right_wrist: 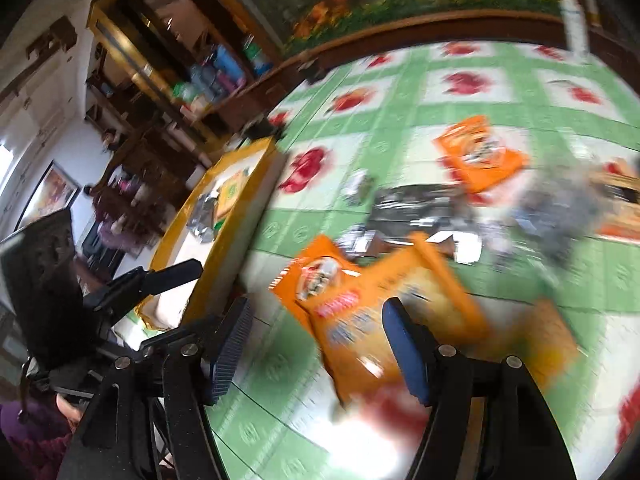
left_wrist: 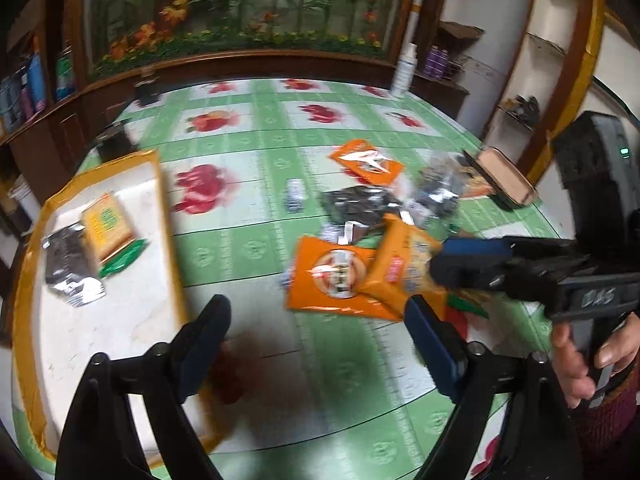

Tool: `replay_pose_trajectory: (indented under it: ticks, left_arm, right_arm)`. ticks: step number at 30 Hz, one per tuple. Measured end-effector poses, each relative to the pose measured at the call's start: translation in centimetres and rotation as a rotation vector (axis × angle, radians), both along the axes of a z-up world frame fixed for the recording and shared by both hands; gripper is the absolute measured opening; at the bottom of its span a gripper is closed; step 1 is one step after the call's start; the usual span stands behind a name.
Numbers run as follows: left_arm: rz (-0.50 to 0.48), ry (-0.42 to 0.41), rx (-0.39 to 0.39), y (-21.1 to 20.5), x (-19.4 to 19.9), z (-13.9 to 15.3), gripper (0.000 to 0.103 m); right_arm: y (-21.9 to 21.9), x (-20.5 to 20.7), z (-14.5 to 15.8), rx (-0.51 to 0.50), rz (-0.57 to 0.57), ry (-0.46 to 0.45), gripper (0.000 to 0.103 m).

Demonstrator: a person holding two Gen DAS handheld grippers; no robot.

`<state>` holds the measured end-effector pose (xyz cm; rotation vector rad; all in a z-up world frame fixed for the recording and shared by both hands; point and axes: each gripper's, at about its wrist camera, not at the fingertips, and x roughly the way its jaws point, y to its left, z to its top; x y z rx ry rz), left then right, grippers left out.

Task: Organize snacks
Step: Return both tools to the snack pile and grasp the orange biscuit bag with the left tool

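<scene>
white spray bottle (left_wrist: 405, 70), purple bottles (left_wrist: 436, 62), flower mural (left_wrist: 248, 0)

I read one marking only: a hand-scrawled code, roughly "DAS", on the body of the right gripper (left_wrist: 464, 258), last letters unsure; the orange snack packet (left_wrist: 340, 276) just left of that gripper carries a round logo and red label, too blurred to read; nothing else legible.

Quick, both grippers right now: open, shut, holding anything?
Left gripper: open, empty.
Right gripper: open, around the yellow-orange snack packet, not clamped.
</scene>
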<state>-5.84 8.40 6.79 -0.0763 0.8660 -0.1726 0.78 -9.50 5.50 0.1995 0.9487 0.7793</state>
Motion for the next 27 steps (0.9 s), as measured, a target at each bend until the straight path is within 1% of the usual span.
replay_pose_trajectory:
  ticks: [1,3,5,8,11,12,14,15,16,17,18,19,20,22,27]
  left_arm:
    - [-0.027,0.007,0.006,-1.0,0.4,-0.1,0.092]
    - [-0.077,0.017,0.022,-2.6,1.3,-0.4,0.092]
    - [-0.117,0.035,0.064,-4.5,2.5,-1.1,0.092]
    - [-0.165,0.066,0.145,-7.5,4.3,-2.6,0.092]
    - [-0.188,0.094,0.215,-9.4,5.4,-3.9,0.092]
    - [-0.190,0.090,0.226,-9.8,5.6,-4.1,0.092]
    - [-0.160,0.087,0.262,-10.5,6.3,-4.9,0.092]
    - [-0.153,0.073,0.263,-10.6,6.2,-5.0,0.088]
    - [-0.144,0.043,0.258,-10.6,6.0,-4.9,0.076]
    - [-0.129,0.028,0.264,-10.6,5.8,-4.8,0.074]
    - [-0.122,0.026,0.262,-10.4,5.8,-4.7,0.071]
    - [-0.115,0.025,0.241,-10.0,5.5,-4.5,0.070]
    - [-0.112,0.022,0.199,-9.4,4.8,-4.1,0.070]
    - [-0.104,0.022,0.160,-8.5,4.1,-3.5,0.070]
    - [-0.090,0.002,0.113,-6.4,0.8,-2.6,0.070]
  right_arm:
    - [-1.0,-0.2,0.3,-0.006,-0.038,-0.014,0.072]
    - [-3.5,-0.7,0.8,-0.048,-0.156,-0.051,0.072]
    - [-5.5,-0.9,0.9,-0.058,-0.231,-0.056,0.072]
    - [-7.8,-1.0,0.3,-0.034,-0.273,-0.019,0.072]
    - [-9.1,-1.0,-0.7,-0.039,-0.316,0.021,0.072]
    - [-9.4,-0.9,-1.3,-0.036,-0.327,0.043,0.072]
    - [-9.7,-0.9,-1.9,-0.035,-0.332,0.064,0.072]
    - [-9.7,-0.7,-2.2,-0.041,-0.335,0.071,0.072]
    - [-9.6,-0.6,-2.3,-0.054,-0.341,0.077,0.072]
    - [-9.2,-0.4,-2.5,-0.072,-0.342,0.078,0.072]
    - [-8.9,-0.5,-2.5,-0.091,-0.337,0.071,0.072]
    - [-8.7,-0.5,-2.6,-0.108,-0.332,0.063,0.072]
    - [-8.0,-0.4,-2.6,-0.136,-0.328,0.057,0.072]
    - [-7.0,-0.1,-2.7,-0.174,-0.321,0.046,0.072]
    - [-4.3,0.4,-3.1,-0.279,-0.309,0.002,0.074]
